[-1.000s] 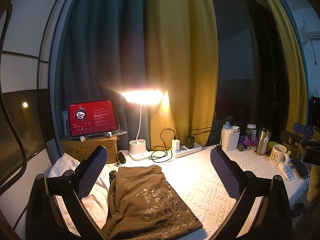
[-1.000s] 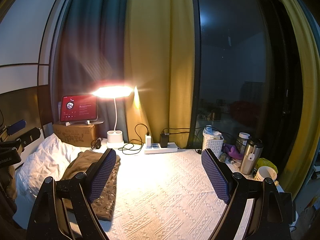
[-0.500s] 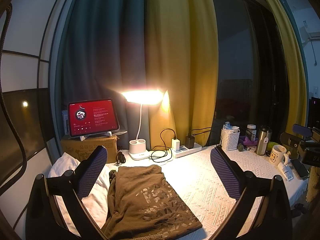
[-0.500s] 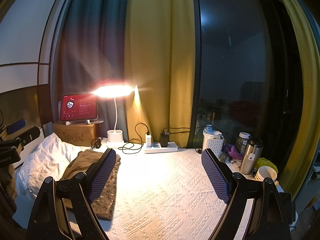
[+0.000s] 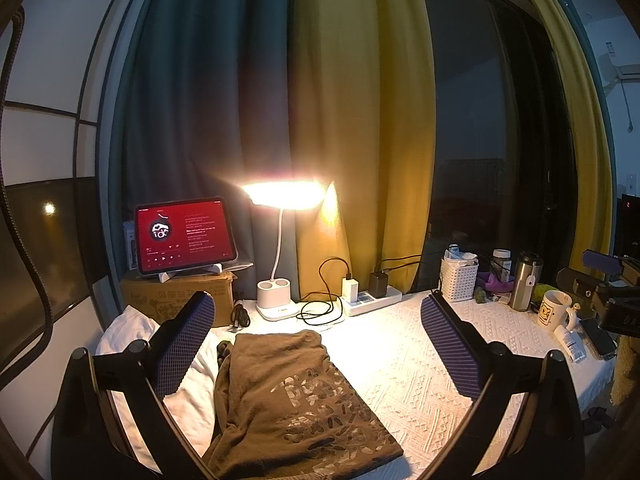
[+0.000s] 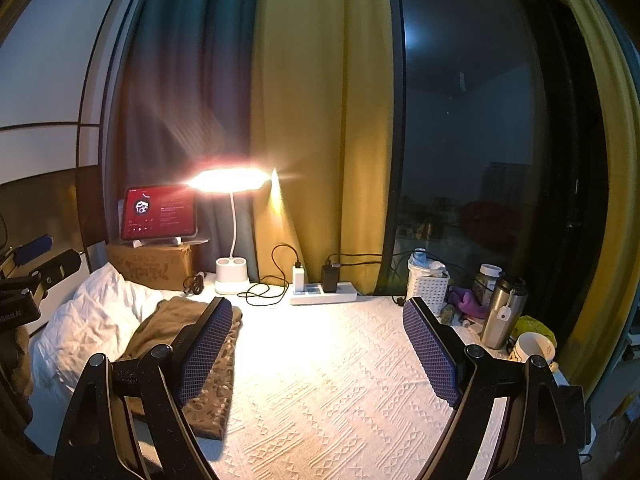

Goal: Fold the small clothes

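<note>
A folded brown garment (image 5: 288,396) with a pale printed pattern lies on the white textured cloth (image 5: 404,368), at the left side of the table. My left gripper (image 5: 320,348) hovers above it, wide open, nothing between its blue pads. In the right wrist view the same brown garment (image 6: 176,320) shows low on the left, partly behind the left finger. My right gripper (image 6: 320,344) is open too, held over bare white cloth (image 6: 328,368) to the right of the garment. The other gripper (image 5: 600,284) shows at the right edge of the left wrist view.
At the back stand a lit desk lamp (image 5: 280,240), a tablet (image 5: 184,236) on a cardboard box, a power strip (image 5: 372,300) with cables. A white basket (image 5: 458,276), steel flask (image 5: 524,284) and mug (image 5: 554,310) crowd the right. A white pillow (image 6: 92,320) lies left.
</note>
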The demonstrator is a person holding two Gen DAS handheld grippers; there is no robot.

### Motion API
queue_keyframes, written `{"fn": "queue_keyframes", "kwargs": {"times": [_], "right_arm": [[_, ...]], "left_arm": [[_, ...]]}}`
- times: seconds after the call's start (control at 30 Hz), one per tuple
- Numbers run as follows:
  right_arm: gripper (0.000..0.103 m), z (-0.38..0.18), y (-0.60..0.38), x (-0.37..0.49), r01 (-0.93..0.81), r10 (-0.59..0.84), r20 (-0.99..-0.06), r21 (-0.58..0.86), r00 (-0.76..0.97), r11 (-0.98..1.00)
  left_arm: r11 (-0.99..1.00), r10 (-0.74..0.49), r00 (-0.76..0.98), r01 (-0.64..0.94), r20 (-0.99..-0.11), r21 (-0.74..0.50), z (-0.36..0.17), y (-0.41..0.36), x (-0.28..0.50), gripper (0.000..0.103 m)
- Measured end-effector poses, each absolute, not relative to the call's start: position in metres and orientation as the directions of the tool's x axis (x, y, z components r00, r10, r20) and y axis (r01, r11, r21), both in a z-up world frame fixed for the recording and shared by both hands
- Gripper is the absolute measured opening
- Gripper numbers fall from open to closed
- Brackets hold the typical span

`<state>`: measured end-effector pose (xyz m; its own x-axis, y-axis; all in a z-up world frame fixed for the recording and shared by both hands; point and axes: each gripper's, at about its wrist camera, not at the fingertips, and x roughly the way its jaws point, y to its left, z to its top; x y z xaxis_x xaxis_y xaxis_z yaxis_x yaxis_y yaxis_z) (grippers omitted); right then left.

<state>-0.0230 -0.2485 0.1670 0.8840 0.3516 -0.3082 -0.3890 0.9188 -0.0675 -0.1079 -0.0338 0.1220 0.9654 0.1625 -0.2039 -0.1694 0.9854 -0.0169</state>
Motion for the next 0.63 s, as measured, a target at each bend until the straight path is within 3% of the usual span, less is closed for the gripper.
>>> {"fn": "queue_keyframes", "kwargs": {"times": [0.63], "right_arm": [[0.088, 0.1665, -0.248, -0.0227, -0.39, 0.352, -0.31, -0.069, 0.883, 0.918]], "left_arm": [[0.987, 0.155, 0.967, -0.162, -0.203, -0.015, 0.1228, -0.0414, -0.1079, 0.102]]}}
